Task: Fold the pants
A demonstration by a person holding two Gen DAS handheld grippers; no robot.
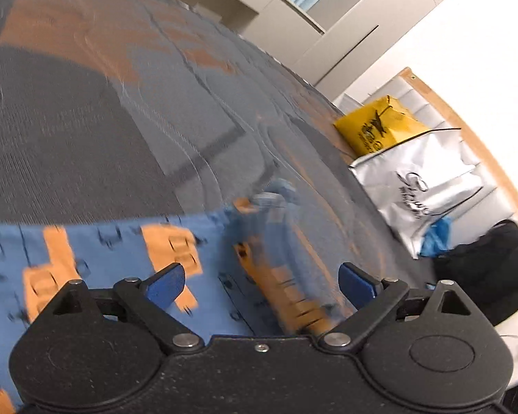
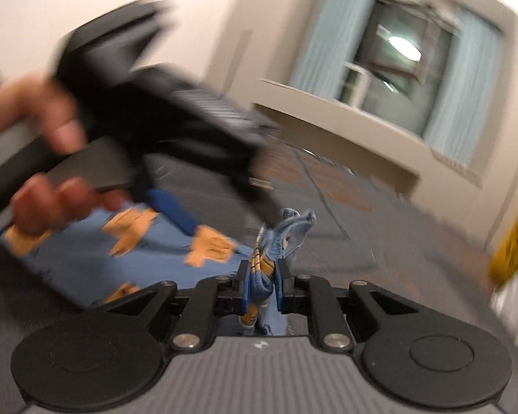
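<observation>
While the pants (image 2: 86,255) are lying spread on the carpeted floor (image 1: 86,158), the right tongs (image 2: 262,284) are pinching a bunched edge; the left tongs (image 1: 260,284) are hanging released above; the cloth is looking light and floppy, so gripping hems should work best

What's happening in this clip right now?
A person with a gripper in each hand is folding blue pants with an orange print on a grey-and-orange carpet. The right gripper has its jaws shut on a bunched edge of the fabric. The left gripper is open above the pants, holding nothing. Both views are motion-blurred.
</observation>
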